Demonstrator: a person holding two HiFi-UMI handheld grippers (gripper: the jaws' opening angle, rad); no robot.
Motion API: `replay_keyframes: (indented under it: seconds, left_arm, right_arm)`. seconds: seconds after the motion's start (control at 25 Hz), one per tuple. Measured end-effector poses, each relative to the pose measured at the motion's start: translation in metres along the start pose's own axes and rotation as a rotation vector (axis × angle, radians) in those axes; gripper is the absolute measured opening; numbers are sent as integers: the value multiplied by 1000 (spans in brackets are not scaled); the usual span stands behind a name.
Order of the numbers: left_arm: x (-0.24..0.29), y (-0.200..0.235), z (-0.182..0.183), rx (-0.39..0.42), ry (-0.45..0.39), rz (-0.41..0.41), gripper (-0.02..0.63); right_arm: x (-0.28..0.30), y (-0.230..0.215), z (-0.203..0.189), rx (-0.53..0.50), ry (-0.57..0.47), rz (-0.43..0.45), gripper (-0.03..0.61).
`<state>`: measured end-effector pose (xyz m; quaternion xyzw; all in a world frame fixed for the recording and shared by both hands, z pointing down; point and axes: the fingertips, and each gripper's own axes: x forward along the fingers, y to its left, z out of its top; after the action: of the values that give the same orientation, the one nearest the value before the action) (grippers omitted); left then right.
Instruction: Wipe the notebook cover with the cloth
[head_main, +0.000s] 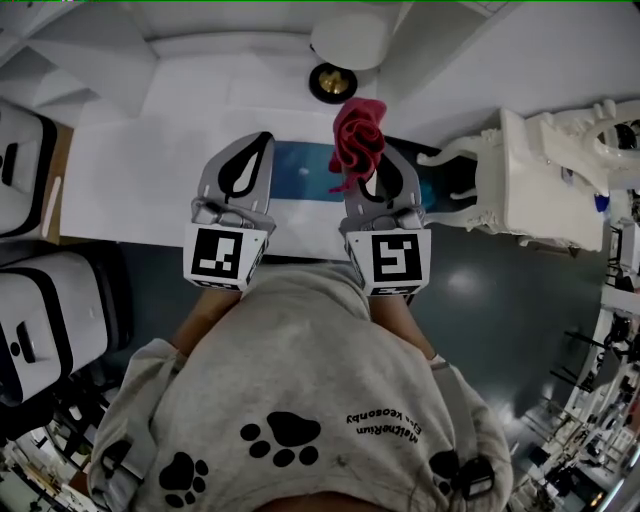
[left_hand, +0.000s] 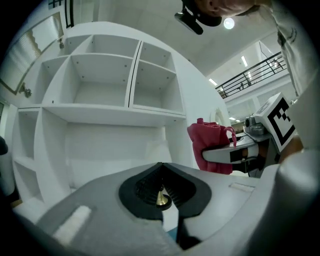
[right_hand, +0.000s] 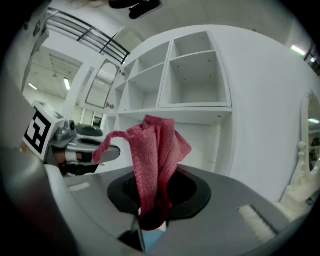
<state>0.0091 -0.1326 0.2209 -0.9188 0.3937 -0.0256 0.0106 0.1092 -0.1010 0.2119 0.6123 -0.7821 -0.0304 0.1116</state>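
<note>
A blue notebook (head_main: 300, 170) lies flat on the white table (head_main: 130, 190), partly hidden under both grippers. My right gripper (head_main: 368, 160) hovers over its right part, shut on a red cloth (head_main: 358, 135) that stands bunched up from the jaws. The right gripper view shows the cloth (right_hand: 152, 160) pinched between the jaws, with a sliver of blue notebook (right_hand: 152, 232) below. My left gripper (head_main: 263, 138) is held over the notebook's left part, shut with nothing between its jaws (left_hand: 161, 167). From the left gripper view the cloth (left_hand: 212, 145) shows to the right.
A black round dish with a brass piece (head_main: 332, 82) and a white round object (head_main: 350, 40) sit beyond the notebook. White open shelves (left_hand: 110, 80) rise behind the table. An ornate white piece of furniture (head_main: 540, 180) stands at the right, black-and-white cases (head_main: 50, 310) at the left.
</note>
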Motion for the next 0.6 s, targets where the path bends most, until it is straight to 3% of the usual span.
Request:
replay_keyframes:
  seconds: [0.24,0.6]
  left_arm:
    - [-3,-13,13,34,-57,-3,-3]
    - [-5,-14,7,43,-46,3,-3]
  right_arm:
    - [-6,1,-5,134,-72,-13,77]
    - [-3,8,-8,128,-87,-4,77]
